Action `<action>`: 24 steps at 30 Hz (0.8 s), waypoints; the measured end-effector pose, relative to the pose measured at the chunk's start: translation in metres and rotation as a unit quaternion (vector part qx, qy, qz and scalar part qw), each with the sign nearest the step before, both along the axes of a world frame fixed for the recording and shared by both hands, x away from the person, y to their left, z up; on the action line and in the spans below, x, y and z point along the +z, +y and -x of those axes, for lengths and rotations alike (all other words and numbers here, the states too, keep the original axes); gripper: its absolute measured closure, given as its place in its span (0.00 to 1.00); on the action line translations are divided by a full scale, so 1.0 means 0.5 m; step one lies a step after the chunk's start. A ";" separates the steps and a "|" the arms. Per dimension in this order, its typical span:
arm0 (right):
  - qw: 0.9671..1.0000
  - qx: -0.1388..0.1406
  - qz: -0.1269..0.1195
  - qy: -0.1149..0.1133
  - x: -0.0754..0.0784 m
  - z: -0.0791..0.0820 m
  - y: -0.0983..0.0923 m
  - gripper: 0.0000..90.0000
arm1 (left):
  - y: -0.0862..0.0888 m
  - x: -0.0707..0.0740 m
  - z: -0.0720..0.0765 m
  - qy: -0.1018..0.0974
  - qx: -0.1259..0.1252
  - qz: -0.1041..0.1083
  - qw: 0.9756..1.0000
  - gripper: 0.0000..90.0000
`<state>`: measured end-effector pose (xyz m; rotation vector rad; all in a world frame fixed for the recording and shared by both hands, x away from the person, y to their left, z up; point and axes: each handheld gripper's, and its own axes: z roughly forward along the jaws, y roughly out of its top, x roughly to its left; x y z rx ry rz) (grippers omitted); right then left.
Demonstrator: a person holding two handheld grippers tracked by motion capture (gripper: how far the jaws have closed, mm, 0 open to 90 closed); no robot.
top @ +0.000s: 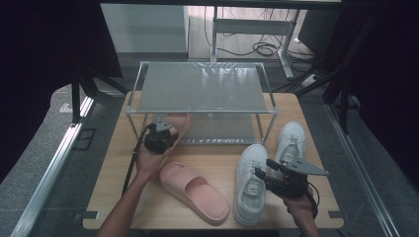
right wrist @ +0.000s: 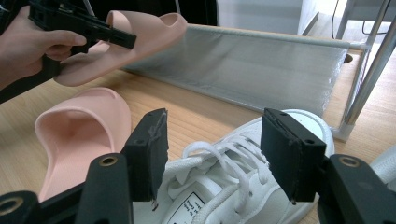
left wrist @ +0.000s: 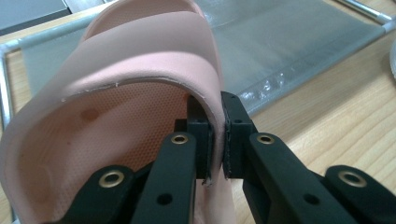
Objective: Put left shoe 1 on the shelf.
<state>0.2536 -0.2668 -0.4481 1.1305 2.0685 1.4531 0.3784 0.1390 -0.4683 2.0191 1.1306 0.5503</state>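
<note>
Overhead, two-tier shoe rack (top: 200, 89) at counter's (top: 123, 197) far edge, both shelves bare. Left claw (top: 165, 129) lifting one pink slide (top: 179, 123) toward rack's lower shelf; second slide (top: 195, 191) and two white sneakers (top: 251, 182) lying before rack.

Left gripper view: jaws clamped on slide's strap (left wrist: 154, 51).

Right gripper view: right claw (right wrist: 210, 154) spread wide over near sneaker's laces (right wrist: 219, 163), holding nothing. Likely no shoe shelved yet.

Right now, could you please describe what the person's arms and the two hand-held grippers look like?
Both forearms are bare, no sleeves showing. The left hand-held gripper and right hand-held gripper are black, each topped by a grey three-cornered plate, with a dark cable trailing. Their jaws are flat black blocks on black arms with brass-coloured rivets.
</note>
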 end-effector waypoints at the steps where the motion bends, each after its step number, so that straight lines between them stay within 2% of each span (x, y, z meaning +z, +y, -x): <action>1: 1.000 0.000 0.000 0.000 0.000 0.000 0.000 0.47 | 0.000 0.000 0.000 0.000 0.000 0.000 1.000 0.94; 17: 1.000 0.001 0.000 0.001 0.000 0.001 0.001 0.47 | -0.028 -0.022 -0.039 -0.005 0.010 -0.009 1.000 0.94; 24: 1.000 0.001 -0.001 0.001 0.000 0.000 0.001 0.47 | -0.043 -0.035 -0.053 0.003 0.010 -0.013 1.000 0.94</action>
